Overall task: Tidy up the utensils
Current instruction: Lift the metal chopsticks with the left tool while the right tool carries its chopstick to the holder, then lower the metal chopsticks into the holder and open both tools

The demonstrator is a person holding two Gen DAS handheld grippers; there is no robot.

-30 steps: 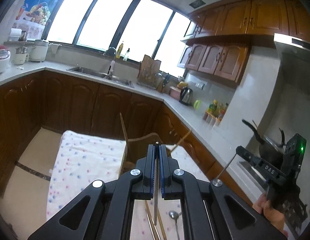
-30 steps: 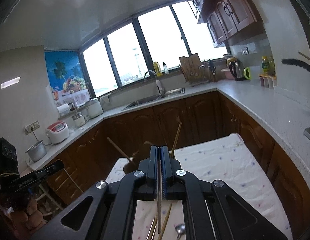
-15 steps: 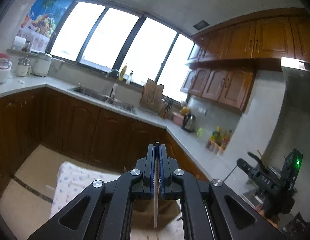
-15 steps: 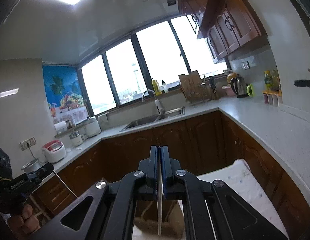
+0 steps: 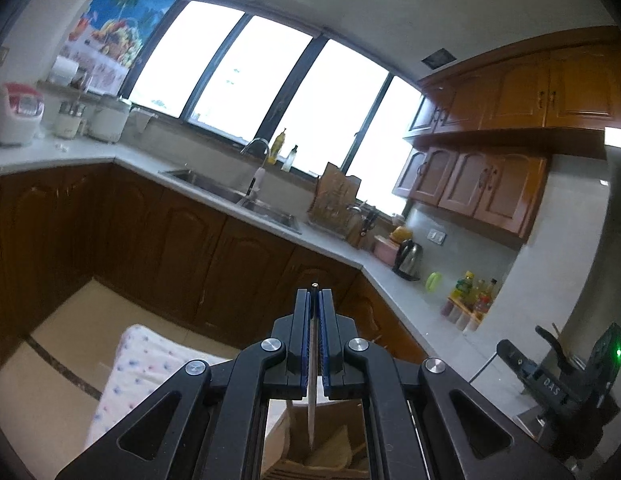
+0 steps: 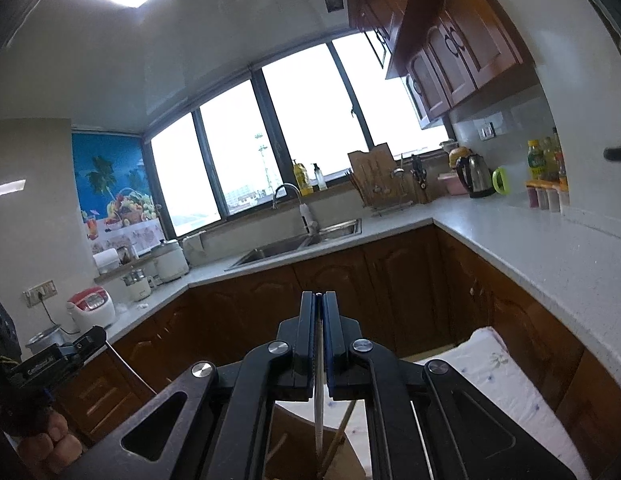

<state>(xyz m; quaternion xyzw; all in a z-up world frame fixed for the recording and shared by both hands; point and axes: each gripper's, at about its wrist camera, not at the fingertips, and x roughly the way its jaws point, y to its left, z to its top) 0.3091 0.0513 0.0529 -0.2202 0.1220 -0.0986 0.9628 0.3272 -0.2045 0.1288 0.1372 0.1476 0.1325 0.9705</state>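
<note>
Here both tools are carrying a utensil toward the brown holder [image 5: 318, 456] at the bottom centre of each frame. The left gripper [image 5: 315, 300] is pinching a thin metal utensil [image 5: 311, 400], its tip hanging just above the holder; the right gripper [image 6: 319, 304] is clamping a similar slim rod [image 6: 318, 412], possibly a chopstick. Next, each is needing a straight lowering before the jaws part.
</note>
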